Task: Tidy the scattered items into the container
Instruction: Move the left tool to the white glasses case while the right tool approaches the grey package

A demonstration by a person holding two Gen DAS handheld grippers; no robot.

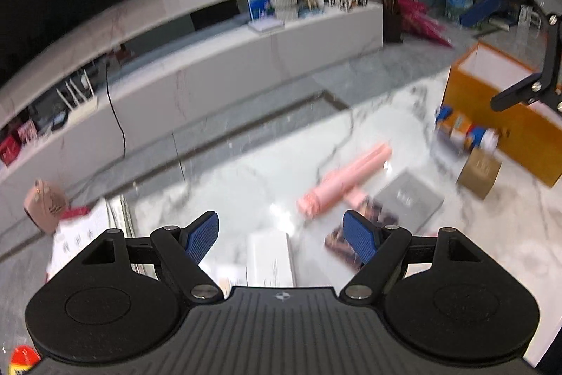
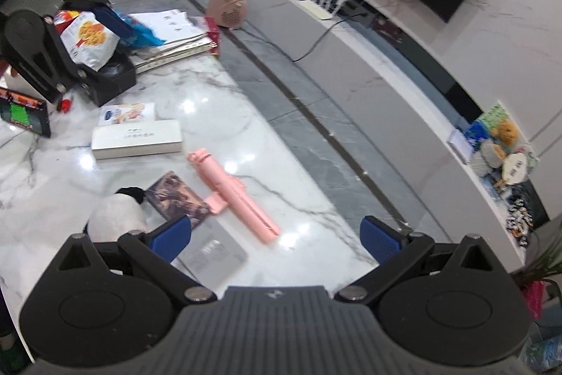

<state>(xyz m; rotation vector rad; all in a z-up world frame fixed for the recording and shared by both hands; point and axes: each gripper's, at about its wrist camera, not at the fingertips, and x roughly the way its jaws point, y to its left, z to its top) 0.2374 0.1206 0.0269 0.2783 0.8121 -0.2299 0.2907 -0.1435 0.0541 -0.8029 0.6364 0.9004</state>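
A pink folding stick (image 1: 346, 181) (image 2: 232, 194) lies on the white marble table. Beside it lie a dark picture book (image 1: 346, 239) (image 2: 177, 195), a grey flat box (image 1: 409, 195) (image 2: 212, 253) and a long white box (image 2: 137, 138) (image 1: 270, 257). An orange open container (image 1: 498, 101) stands at the far right of the left wrist view. My left gripper (image 1: 281, 239) is open and empty, above the white box. My right gripper (image 2: 275, 236) is open and empty, above the pink stick's end.
A brown small box (image 1: 478, 172) and several small packets (image 1: 463, 129) sit by the container. A black box with a snack bag (image 2: 89, 39), papers (image 2: 175, 34) and a grey-white plush (image 2: 117, 217) lie on the table. A pink heater (image 2: 226, 7) stands on the floor.
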